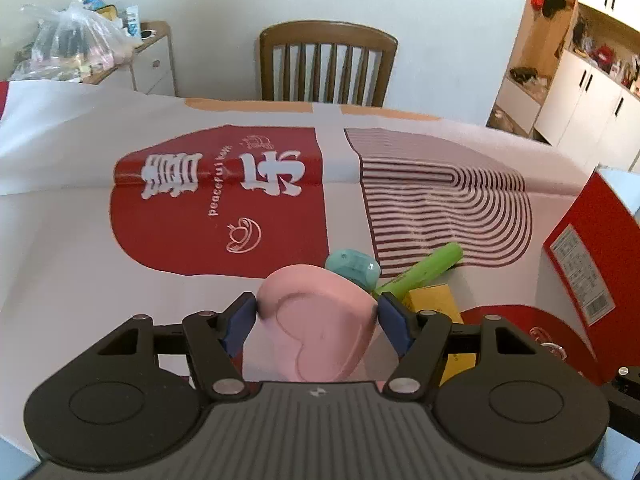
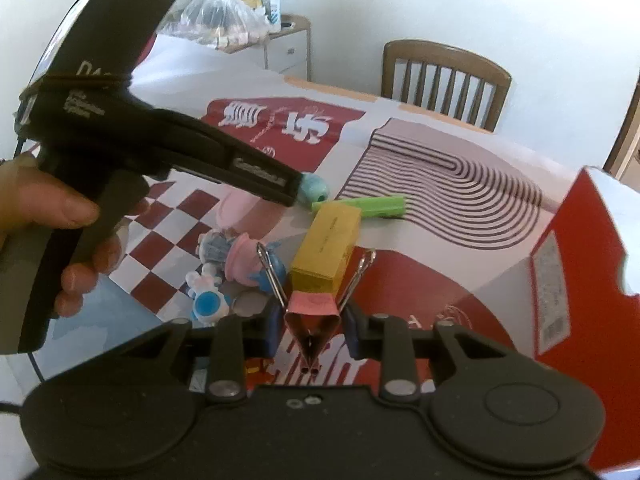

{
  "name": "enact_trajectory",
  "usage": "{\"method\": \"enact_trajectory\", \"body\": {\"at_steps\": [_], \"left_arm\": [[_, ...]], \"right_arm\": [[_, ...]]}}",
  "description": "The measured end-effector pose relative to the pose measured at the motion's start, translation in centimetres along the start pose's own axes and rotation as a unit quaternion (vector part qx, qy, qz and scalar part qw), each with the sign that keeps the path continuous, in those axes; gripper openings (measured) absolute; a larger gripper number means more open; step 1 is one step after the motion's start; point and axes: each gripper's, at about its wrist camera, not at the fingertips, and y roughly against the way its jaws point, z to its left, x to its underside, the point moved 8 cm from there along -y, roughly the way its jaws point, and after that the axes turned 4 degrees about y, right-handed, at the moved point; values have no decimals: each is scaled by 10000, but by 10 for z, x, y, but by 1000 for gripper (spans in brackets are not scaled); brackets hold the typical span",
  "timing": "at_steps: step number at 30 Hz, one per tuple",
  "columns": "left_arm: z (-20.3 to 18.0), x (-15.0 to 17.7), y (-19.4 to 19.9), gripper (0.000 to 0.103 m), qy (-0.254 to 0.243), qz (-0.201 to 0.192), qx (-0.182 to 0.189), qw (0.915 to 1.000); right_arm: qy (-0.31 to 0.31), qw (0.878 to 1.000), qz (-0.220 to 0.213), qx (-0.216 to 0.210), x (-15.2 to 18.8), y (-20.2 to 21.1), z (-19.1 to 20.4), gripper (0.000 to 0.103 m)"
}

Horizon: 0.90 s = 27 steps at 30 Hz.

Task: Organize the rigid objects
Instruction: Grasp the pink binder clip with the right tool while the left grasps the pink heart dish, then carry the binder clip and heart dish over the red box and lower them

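My left gripper (image 1: 318, 312) is shut on a pink heart-shaped dish (image 1: 320, 320), held above the table. Just beyond it lie a teal oval object (image 1: 352, 266), a green tube (image 1: 420, 274) and a yellow box (image 1: 432, 300). My right gripper (image 2: 312, 322) is shut on a pink binder clip (image 2: 311, 320) with its wire handles sticking up. In the right wrist view the left gripper's body (image 2: 160, 152) reaches over the pink dish (image 2: 240, 210), with the teal object (image 2: 314, 190), green tube (image 2: 368, 205), yellow box (image 2: 326, 250) and small toy figures (image 2: 228, 268) nearby.
A red open box (image 2: 580, 264) stands at the right, also in the left wrist view (image 1: 592, 248). A printed red and white cloth (image 1: 220, 208) covers the table. A wooden chair (image 1: 328, 64) stands behind it, and a side cabinet with a plastic bag (image 1: 76, 36) at the far left.
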Motion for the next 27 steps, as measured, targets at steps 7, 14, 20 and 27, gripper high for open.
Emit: {"method": "enact_trajectory", "body": {"at_steps": [7, 14, 20, 27], "left_arm": [[-5, -3, 29, 39, 140, 68, 174, 9997], [-16, 2, 55, 39, 26, 70, 247, 9997], [-9, 8, 59, 39, -11, 73, 150, 9999], [-11, 12, 51, 73, 29, 91, 204, 9997]], "right_arm": [[-208, 9995, -220, 72, -5, 33, -10, 28], [-375, 9978, -528, 141, -12, 74, -22, 28], [-503, 9963, -670, 200, -4, 108, -38, 28], [-722, 9946, -664, 349, 14, 133, -55, 28]]}}
